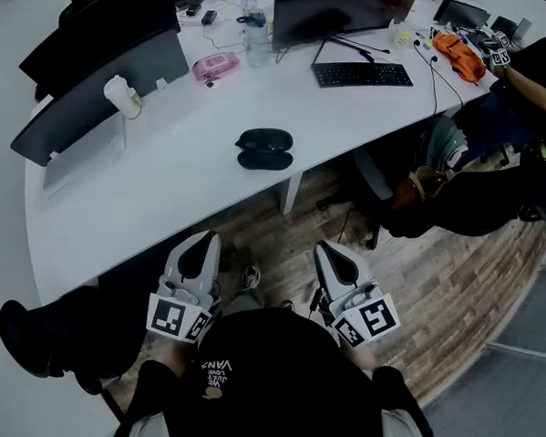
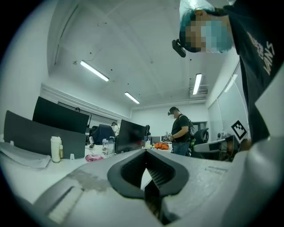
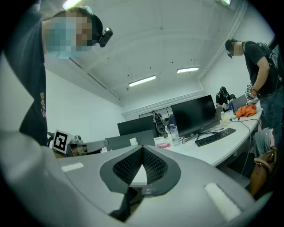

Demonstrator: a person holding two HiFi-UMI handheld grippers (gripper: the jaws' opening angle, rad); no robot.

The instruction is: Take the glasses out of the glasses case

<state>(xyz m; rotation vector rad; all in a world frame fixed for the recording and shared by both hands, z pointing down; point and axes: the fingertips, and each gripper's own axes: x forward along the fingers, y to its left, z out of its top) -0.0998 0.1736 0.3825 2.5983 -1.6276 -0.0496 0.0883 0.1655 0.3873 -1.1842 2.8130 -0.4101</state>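
Glasses case [image 1: 265, 149]: dark, looks closed, lying on the white table [image 1: 165, 194] near its front edge. Keyboard [image 1: 363, 74] sits beyond it, to the right. Left gripper [image 1: 201, 241] and right gripper [image 1: 330, 253] are held level by the person's body, well apart from the case. Both are clenched with nothing between the jaws.

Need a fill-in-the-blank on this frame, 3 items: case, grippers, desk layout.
1. The case on the desk is ___ in colour.
2. The left gripper and the right gripper both have their fingers ___, with nothing between them.
3. In the head view, the keyboard lies farther back than the case and to its ___.

Missing words: black; shut; right
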